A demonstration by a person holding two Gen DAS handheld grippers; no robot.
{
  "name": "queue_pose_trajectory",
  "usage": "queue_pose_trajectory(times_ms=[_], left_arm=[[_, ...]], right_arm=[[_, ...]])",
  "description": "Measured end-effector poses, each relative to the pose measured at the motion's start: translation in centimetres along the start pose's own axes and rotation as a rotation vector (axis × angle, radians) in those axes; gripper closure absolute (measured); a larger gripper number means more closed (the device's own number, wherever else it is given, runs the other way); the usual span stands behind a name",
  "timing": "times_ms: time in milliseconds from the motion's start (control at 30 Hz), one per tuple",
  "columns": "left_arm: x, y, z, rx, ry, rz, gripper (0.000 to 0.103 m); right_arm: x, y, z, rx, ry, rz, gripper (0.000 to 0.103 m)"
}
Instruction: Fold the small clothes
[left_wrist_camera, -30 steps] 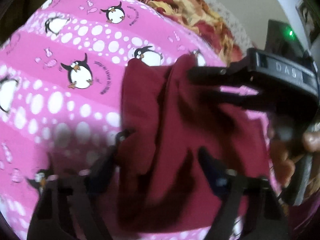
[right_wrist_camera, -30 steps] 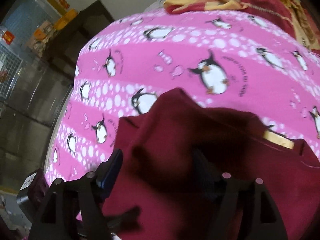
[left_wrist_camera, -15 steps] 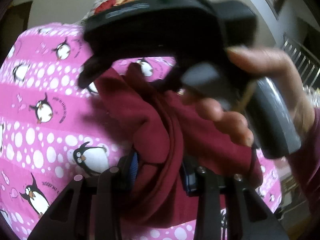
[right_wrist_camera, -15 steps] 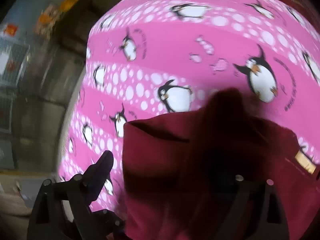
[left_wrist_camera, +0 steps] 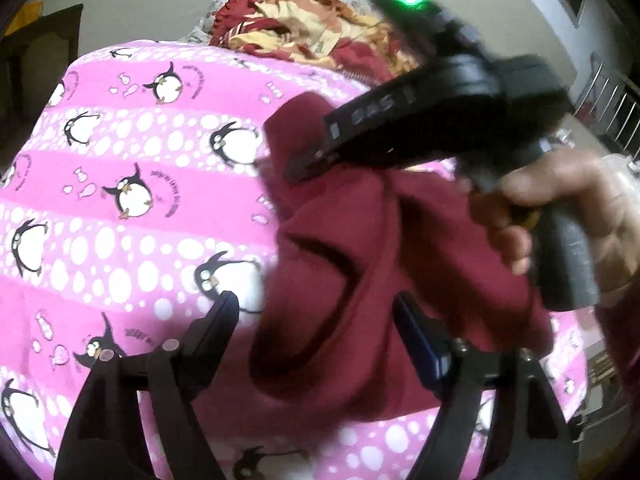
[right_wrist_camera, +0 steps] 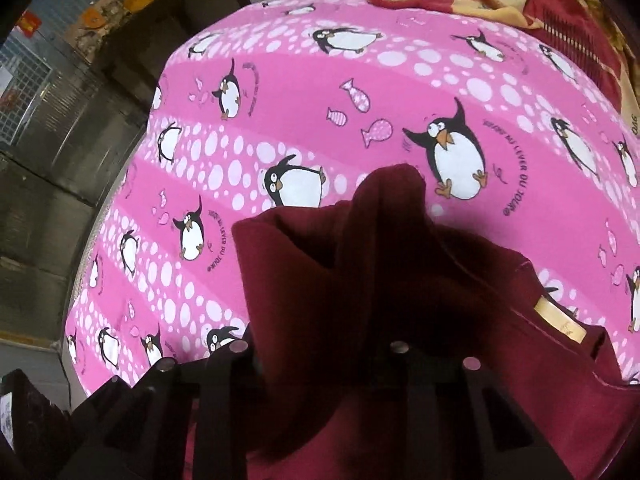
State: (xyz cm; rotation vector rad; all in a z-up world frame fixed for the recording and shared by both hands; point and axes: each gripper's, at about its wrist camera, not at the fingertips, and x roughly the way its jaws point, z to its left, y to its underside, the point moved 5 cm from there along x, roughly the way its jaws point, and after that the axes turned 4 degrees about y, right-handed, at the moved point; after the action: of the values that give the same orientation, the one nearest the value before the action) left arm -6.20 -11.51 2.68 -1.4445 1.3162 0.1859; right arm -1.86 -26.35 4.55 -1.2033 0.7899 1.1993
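Now I'm mid-fold: my right hand-held gripper (left_wrist_camera: 296, 168) pinches the maroon garment (left_wrist_camera: 360, 280), my left hand-held gripper (left_wrist_camera: 316, 320) gapes released around it; next, lay the fold flat on the bed (right_wrist_camera: 400, 92).

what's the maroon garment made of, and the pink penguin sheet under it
Maroon garment: looks like a soft matte knit, perhaps cotton jersey or light fleece; it drapes in thick rounded folds with no shine, and a tan label sits by its neckline. Pink penguin sheet: seemingly a smooth printed woven cotton or polyester; it lies flat, and the penguins, fish and dots look printed. Exact fibres cannot be told.
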Motion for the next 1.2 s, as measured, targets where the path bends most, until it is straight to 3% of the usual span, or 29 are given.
queue_pose_trajectory(times_ms=[133, 167, 200, 300, 600, 767, 1200], left_arm=[[1.0, 0.0, 1.4, -0.044, -0.006, 0.023, 0.025], [1.0, 0.1, 1.2, -0.055, 0.015, 0.032, 0.035], [1.1, 0.0, 0.9, -0.060, 0.032, 0.040, 0.057], [0.7, -0.1, -0.7, -0.042, 0.073, 0.055, 0.079], [-0.4, -1.9, -7.5, 0.057, 0.152, 0.037, 0.082], [0.3, -2.1, -11.5, 0.115, 0.161, 0.058, 0.082], [3.9, -0.3, -21.3, 0.224, 0.201, 0.139, 0.082]], right_arm=[[-0.5, 0.1, -0.2, 0.010, -0.004, -0.021, 0.069], [-0.8, 0.3, -0.3, 0.014, -0.007, -0.026, 0.069], [-1.1, 0.5, -0.4, 0.015, -0.009, -0.030, 0.070], [-2.3, 0.9, -1.0, 0.017, -0.016, -0.044, 0.072], [-9.0, 2.9, -4.8, 0.054, -0.008, -0.132, 0.073], [-12.0, 4.9, -8.1, 0.101, 0.008, -0.168, 0.074], [-15.7, 11.0, -17.8, 0.237, 0.039, -0.192, 0.074]])
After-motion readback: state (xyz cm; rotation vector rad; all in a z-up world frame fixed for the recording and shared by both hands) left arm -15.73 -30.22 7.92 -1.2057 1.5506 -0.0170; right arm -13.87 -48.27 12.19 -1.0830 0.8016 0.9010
